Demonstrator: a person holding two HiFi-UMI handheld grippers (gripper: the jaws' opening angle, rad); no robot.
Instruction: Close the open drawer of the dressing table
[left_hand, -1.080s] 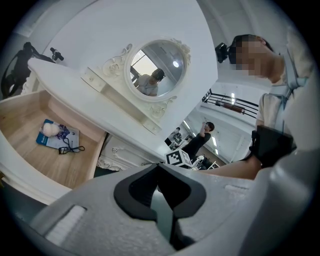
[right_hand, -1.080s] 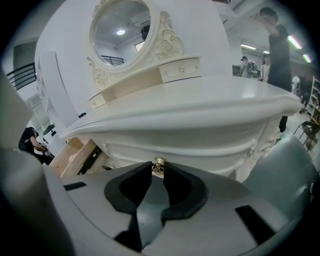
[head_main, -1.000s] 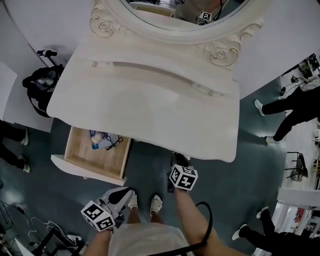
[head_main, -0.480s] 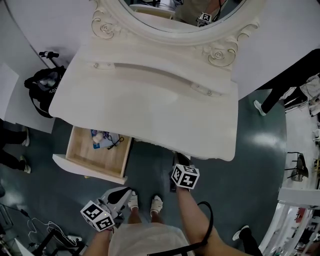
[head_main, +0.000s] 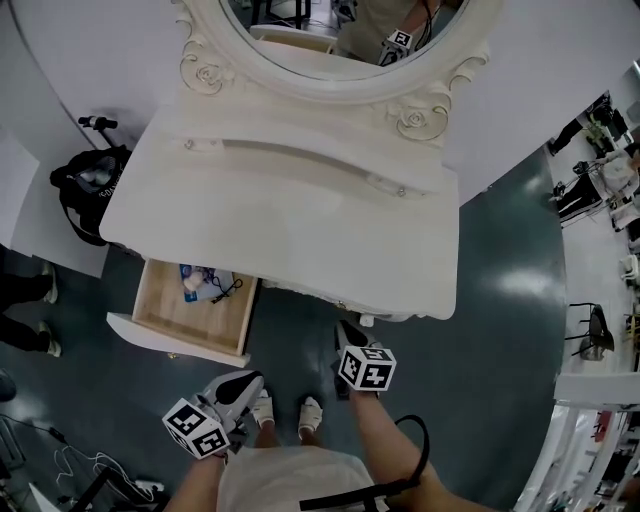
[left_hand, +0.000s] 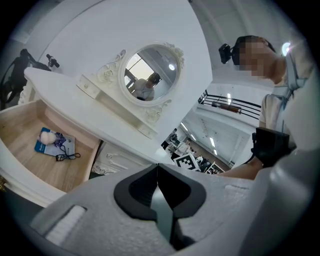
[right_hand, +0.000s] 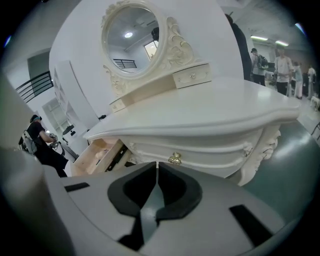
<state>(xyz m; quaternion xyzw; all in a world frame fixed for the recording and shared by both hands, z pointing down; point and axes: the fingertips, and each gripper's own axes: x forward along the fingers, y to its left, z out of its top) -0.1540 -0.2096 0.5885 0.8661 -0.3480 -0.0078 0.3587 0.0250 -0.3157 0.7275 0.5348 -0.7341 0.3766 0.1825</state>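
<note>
Your big cream-white dressing table with the round mirror (head_main: 300, 220) has hardly shifted in the past second. Its light wooden drawer (head_main: 190, 315) on your left is still pulled out. Your left gripper (left_hand: 157, 167) and right gripper (right_hand: 156, 165) stay squeezed together, holding nothing and touching nothing. I think you haven't started pushing yet.

A staged set in an open hall: a white dressing table (head_main: 300, 220) against a bare partition (head_main: 90, 50), a glossy teal floor (head_main: 500, 330) and loose cables (head_main: 62, 452).
</note>
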